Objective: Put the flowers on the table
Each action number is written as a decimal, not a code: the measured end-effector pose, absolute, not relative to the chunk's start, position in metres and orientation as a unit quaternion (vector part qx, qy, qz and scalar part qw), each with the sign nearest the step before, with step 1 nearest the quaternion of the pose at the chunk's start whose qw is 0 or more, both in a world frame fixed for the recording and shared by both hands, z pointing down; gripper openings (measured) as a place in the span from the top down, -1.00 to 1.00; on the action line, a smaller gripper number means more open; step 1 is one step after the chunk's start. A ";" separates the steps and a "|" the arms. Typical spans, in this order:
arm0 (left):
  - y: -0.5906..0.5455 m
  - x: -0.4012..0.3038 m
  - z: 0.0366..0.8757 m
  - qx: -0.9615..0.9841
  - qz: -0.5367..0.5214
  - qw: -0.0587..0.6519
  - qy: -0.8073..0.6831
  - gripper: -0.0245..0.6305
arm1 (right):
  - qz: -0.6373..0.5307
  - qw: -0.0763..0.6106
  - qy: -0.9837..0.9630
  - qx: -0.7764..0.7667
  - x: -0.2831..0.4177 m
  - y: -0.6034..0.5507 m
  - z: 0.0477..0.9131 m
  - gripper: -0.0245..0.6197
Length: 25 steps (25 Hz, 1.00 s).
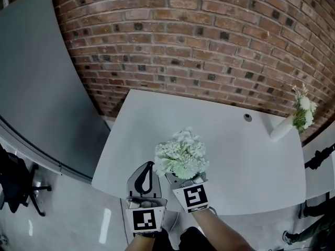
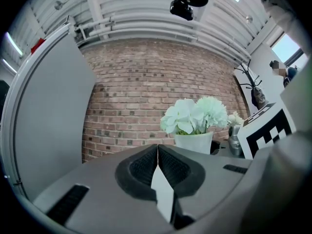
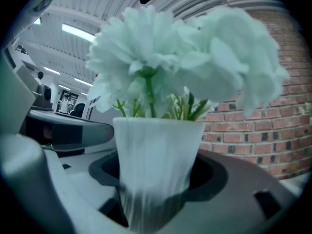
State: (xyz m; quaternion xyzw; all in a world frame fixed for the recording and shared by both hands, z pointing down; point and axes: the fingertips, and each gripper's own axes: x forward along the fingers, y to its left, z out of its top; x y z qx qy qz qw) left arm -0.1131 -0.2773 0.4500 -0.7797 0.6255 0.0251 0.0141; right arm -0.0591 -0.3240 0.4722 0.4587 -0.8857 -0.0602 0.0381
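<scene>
A bunch of pale green and white flowers [image 1: 182,153] in a white ribbed vase [image 3: 155,169] is held over the near part of the white table [image 1: 235,156]. My right gripper [image 1: 180,181] is shut on the vase, whose body fills the gap between the jaws in the right gripper view. The blooms [image 3: 185,62] hide the vase from above. My left gripper [image 1: 145,179] hovers just left of it at the table's near edge, jaws shut and empty. The same flowers [image 2: 195,115] and vase [image 2: 193,141] show ahead and to the right in the left gripper view.
A second small bunch of flowers in a white vase [image 1: 296,118] lies at the table's far right corner. A round grommet [image 1: 247,117] sits near the far edge. A brick wall [image 1: 199,41] backs the table; a grey panel [image 1: 36,82] stands left. An office chair [image 1: 15,187] is at lower left.
</scene>
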 end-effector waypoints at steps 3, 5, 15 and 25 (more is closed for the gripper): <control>-0.283 -0.114 0.454 -0.783 0.023 0.013 0.621 0.90 | -0.055 0.033 -0.882 0.466 -0.059 -0.332 0.475 -0.21; -0.287 -0.115 0.458 -0.784 0.027 0.015 0.620 0.90 | -0.061 0.029 -0.880 0.469 -0.060 -0.337 0.476 -0.21; -0.291 -0.121 0.465 -0.785 0.044 0.021 0.618 0.90 | -0.072 0.018 -0.876 0.477 -0.062 -0.343 0.478 -0.21; -0.299 -0.137 0.466 -0.786 0.046 0.015 0.616 0.90 | -0.072 0.032 -0.877 0.475 -0.076 -0.358 0.480 -0.21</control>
